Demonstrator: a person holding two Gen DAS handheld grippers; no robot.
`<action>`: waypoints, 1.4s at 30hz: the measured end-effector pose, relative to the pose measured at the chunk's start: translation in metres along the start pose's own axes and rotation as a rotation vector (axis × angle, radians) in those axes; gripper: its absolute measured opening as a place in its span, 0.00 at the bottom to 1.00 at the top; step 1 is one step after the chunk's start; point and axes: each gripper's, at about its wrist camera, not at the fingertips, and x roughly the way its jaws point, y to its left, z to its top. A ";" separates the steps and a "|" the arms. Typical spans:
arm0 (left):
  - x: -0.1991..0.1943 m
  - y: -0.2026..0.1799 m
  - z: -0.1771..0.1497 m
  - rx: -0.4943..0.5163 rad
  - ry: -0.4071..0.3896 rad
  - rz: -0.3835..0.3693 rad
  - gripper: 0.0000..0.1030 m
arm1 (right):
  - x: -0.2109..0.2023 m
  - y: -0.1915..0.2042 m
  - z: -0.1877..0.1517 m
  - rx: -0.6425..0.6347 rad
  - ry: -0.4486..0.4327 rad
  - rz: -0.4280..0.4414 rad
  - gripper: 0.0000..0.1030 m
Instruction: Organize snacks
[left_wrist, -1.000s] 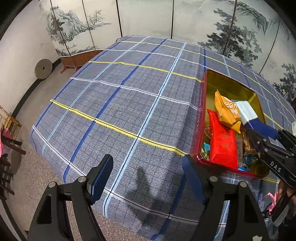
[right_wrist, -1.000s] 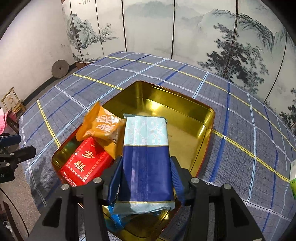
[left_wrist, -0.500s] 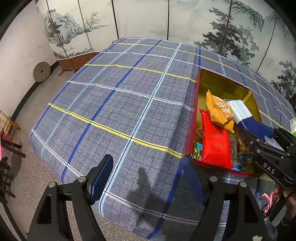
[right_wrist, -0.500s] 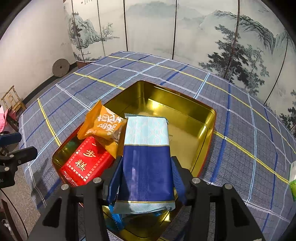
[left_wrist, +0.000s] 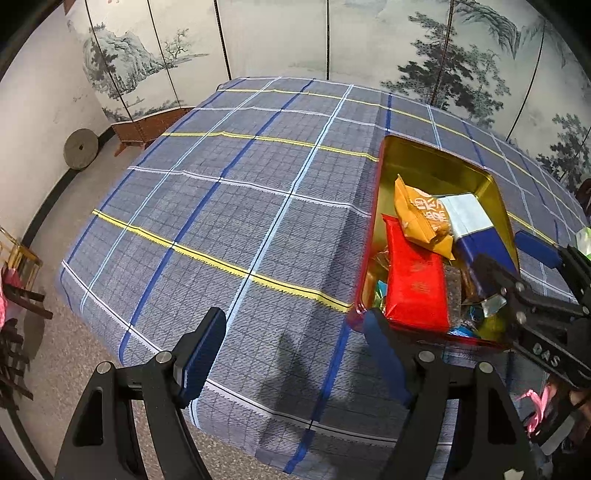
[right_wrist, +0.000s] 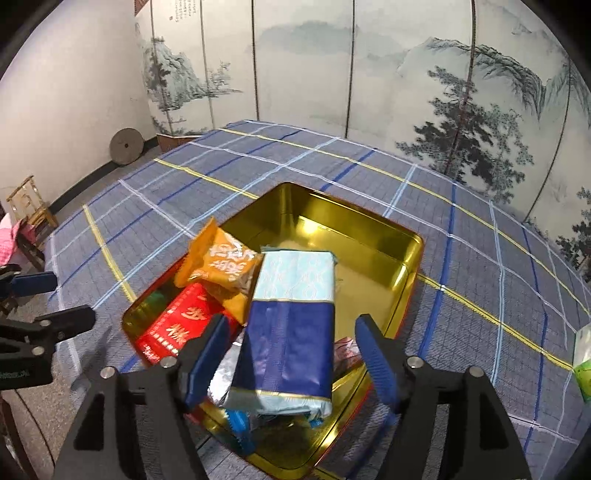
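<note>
right gripper (right_wrist: 291, 354): a second ago your pads were pinched on the blue packet, now the jaws are opening and the pads stand clear of it on both sides. packet's between them but nothing's pressing on it.
blue packet (right_wrist: 291, 325): hasn't really shifted since you let go. it lies lengthwise in the tin, pale blue half pointing away from you, dark blue half with a gold band toward you, resting on top of the smaller wrappers at the near end.
tin (right_wrist: 373, 236): gold inside, red outside, sitting on the plaid tablecloth (left_wrist: 229, 206). far half is bare metal, snacks are piled in the near half.
orange packet (right_wrist: 221, 266): tilted, leaning against the blue packet's left edge and overlapping the red one.
red packet (right_wrist: 173, 325): flat along the tin's left wall, gold lettering on it.
left gripper (left_wrist: 295, 354): spread wide with nothing in it, same as before, hanging over the cloth near the table edge just beside the tin's corner.
green thing (right_wrist: 583, 362): out on the cloth at the right, can't tell what it is.
</note>
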 end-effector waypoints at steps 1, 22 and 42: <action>0.000 -0.001 0.000 0.003 -0.001 0.001 0.72 | -0.002 0.000 0.000 0.002 -0.002 0.005 0.76; -0.009 -0.049 -0.010 0.087 0.006 -0.026 0.72 | -0.056 -0.032 -0.046 0.107 -0.005 -0.042 0.83; -0.012 -0.070 -0.016 0.130 0.015 -0.014 0.72 | -0.052 -0.037 -0.066 0.135 0.031 -0.053 0.83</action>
